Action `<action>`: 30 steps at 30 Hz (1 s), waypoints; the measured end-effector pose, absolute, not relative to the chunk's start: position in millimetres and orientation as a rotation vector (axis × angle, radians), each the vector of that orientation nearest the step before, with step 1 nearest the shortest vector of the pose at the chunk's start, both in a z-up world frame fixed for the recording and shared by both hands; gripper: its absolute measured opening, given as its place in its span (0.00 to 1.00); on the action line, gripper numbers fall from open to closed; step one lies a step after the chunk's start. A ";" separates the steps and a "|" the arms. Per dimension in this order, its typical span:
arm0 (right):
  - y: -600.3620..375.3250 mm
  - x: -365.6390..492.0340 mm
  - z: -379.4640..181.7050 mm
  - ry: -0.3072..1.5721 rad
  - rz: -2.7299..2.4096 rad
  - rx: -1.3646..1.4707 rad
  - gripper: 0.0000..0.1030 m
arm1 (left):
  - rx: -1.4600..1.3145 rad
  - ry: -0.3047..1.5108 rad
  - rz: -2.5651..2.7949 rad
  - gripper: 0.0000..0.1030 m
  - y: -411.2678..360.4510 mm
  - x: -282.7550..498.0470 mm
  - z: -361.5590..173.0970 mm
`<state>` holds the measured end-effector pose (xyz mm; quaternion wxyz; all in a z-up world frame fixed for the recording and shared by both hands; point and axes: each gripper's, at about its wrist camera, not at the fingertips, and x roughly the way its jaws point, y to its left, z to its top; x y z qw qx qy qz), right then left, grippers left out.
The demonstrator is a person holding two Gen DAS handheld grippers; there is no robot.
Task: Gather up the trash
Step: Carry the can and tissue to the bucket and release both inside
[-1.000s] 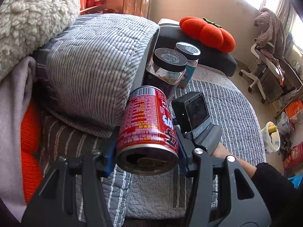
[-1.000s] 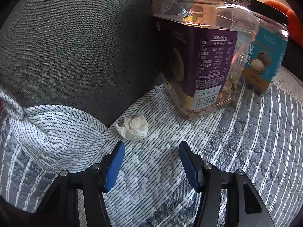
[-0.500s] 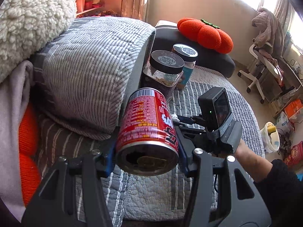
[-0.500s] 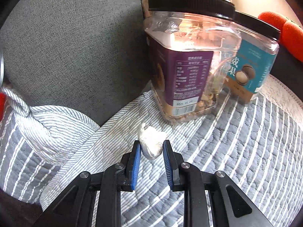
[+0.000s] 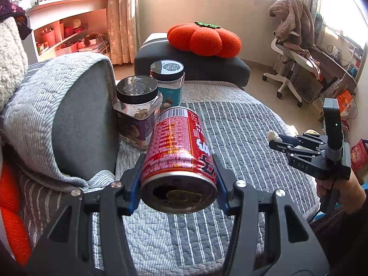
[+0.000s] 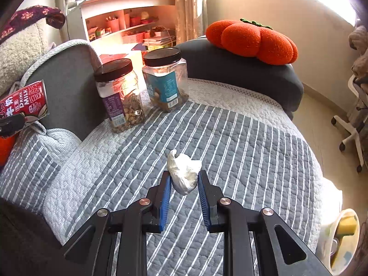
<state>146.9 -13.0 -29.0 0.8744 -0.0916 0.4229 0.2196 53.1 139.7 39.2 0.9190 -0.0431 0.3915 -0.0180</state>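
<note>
1. Far left: red printed drink can (image 5: 179, 158) lying on its side between the blue pads of the left gripper (image 5: 179, 179), jaws closed on its sides, open top facing the camera, lifted clear of the grey striped quilted sofa cover (image 5: 230, 138).
2. Risk there: with the opening tipped toward the wrist, possible dribble of any leftover drink onto the cover (contents not visible); possible slip too, round metal held on two narrow pads.
3. Next along, against the grey sofa back: clear square jar with black lid and purple label (image 6: 119, 96), about a third full of pale nuts; just beside it, clear jar with black lid and teal label (image 6: 166, 80), a shallow layer of brown nuts at the bottom. Both upright and closed, apparently not trash.
4. Centre: crumpled white tissue wad (image 6: 184, 172) pinched at the tips of the right gripper (image 6: 184, 181), jaws having just narrowed onto it, now held above the cover, well clear of the jars.
5. Risk there: soft paper gripped only at the tips (little bite), so likely to drop out on a quick swing.
6. Far right, on the floor by the sofa edge: small white lined bin (image 6: 342, 237) with something yellow inside, probably the drop point; narrow mouth, easy to miss.
</note>
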 end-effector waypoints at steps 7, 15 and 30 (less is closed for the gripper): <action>-115.2 131.0 0.1 0.886 0.271 -0.105 0.24 | 0.020 0.779 -0.165 0.53 62.4 79.2 46.2; -240.9 118.7 22.9 0.891 0.032 0.042 0.24 | 0.112 0.808 -0.330 0.53 -24.7 119.4 48.2; -444.7 67.7 1.2 0.989 -0.349 0.311 0.24 | 0.197 0.981 -0.721 0.53 -250.0 164.2 -13.7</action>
